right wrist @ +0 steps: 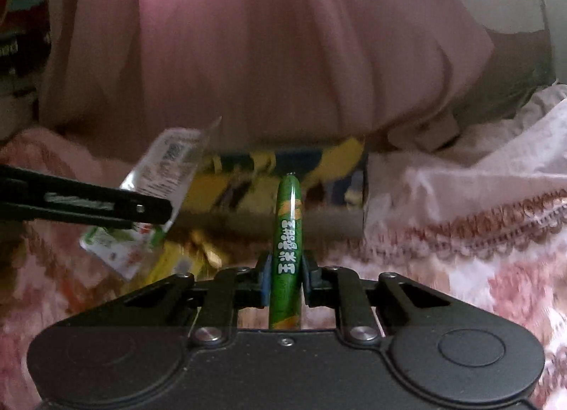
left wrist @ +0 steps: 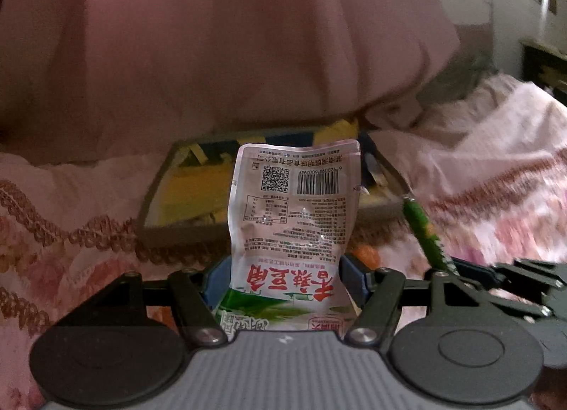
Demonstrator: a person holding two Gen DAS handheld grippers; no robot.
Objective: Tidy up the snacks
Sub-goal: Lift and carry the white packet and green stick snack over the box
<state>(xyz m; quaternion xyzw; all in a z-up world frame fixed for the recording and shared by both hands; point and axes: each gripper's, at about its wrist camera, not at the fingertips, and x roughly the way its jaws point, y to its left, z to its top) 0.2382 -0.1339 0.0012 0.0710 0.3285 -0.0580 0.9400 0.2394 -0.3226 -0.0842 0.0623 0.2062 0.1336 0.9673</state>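
Observation:
My left gripper [left wrist: 283,278] is shut on a white snack packet [left wrist: 294,204] with a barcode, red characters and a green picture; it stands up between the blue pads. The packet also shows in the right wrist view [right wrist: 159,176], held by the left gripper's black arm. My right gripper [right wrist: 286,278] is shut on a green sausage stick [right wrist: 288,232] with white characters, pointing forward; it also shows in the left wrist view [left wrist: 423,232]. Both are held in front of a cardboard box [left wrist: 156,193] with yellow and blue items inside, also in the right wrist view [right wrist: 333,218].
The box sits on a pink and white floral bedspread [left wrist: 496,179]. A large pink quilt [left wrist: 230,48] is piled behind the box. Yellow snack packets [right wrist: 184,261] lie on the bedspread below the left gripper.

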